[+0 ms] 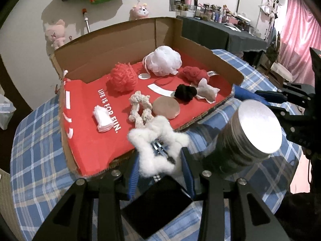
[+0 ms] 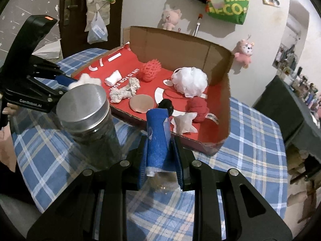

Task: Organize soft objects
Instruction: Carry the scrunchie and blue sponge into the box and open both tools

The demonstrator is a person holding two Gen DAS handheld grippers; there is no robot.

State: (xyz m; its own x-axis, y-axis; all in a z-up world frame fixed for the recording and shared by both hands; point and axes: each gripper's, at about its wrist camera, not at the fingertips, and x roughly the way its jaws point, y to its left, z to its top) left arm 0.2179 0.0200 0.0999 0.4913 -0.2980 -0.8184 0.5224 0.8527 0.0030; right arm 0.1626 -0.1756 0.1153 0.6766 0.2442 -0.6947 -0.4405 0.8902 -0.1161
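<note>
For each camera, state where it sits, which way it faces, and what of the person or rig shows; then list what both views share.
Left wrist: sits on the left tool, looking forward and down over its fingers, which clamp a white fluffy scrunchie; the right tool shows at right.
Right wrist: sits on the right tool, looking down along its fingers, which pinch a blue sponge; the left tool and a fingertip show at left.
Shared: cardboard box, white bath pouf, metal-lidded jar, plaid tablecloth.
</note>
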